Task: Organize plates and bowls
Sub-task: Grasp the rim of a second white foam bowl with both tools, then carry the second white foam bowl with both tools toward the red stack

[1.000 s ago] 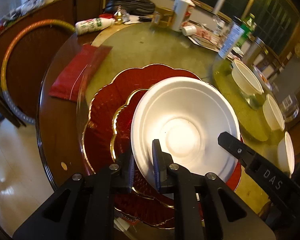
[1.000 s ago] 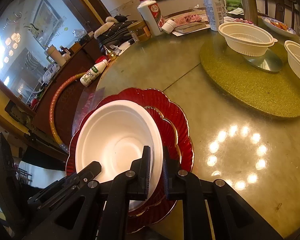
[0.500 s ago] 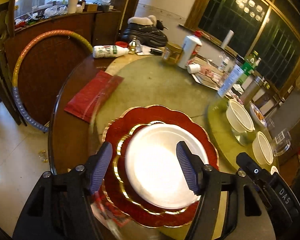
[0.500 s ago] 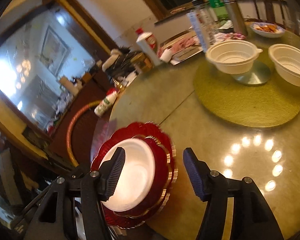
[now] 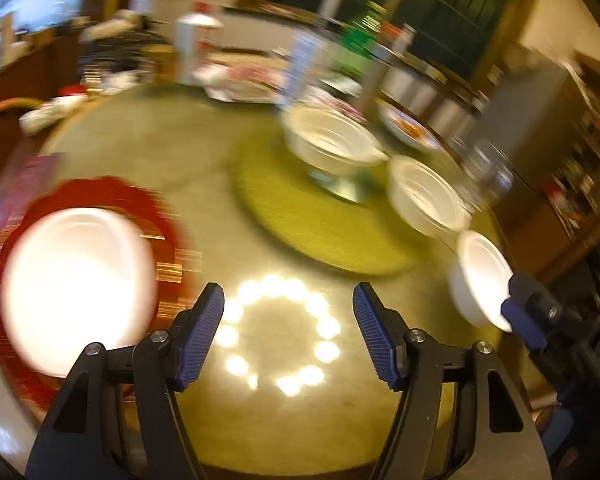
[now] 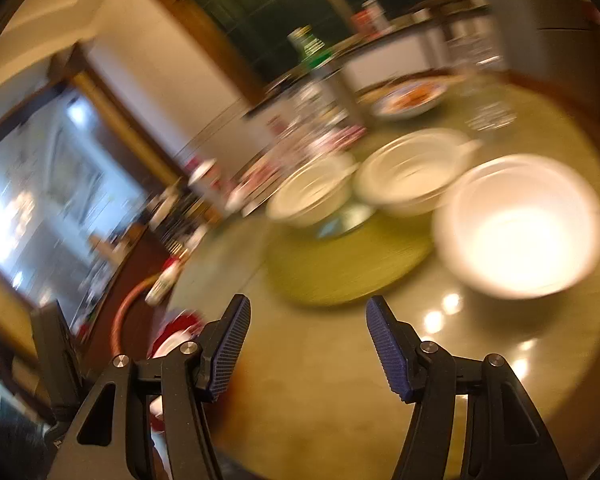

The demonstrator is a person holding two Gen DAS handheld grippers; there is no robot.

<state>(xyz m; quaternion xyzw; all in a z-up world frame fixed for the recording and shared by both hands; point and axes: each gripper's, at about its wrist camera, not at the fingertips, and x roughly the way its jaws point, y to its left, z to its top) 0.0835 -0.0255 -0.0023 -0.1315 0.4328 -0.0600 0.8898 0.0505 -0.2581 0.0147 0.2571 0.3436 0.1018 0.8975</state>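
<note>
Both claws released, gripping nothing: left gripper (image 5: 288,332) and right gripper (image 6: 308,344) are facing the loose bowls (image 6: 520,226), probably for stacking.

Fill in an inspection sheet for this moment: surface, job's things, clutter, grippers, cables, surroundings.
Surface: round glossy table with a ring of lamp reflections; a green mat lies on it.
Job's things: white dish resting on red scalloped plates; three white bowls, far bowl, middle bowl, near bowl, in a row at the mat's side.
Clutter: bottles, cartons and a patterned dish of food at the far edge, blurred.
Grippers: left gripper open, nothing between its fingers; right gripper open, nothing between its fingers.
Cables: nothing seen.
Surroundings: dark window, wooden cabinets; both views motion-blurred.
</note>
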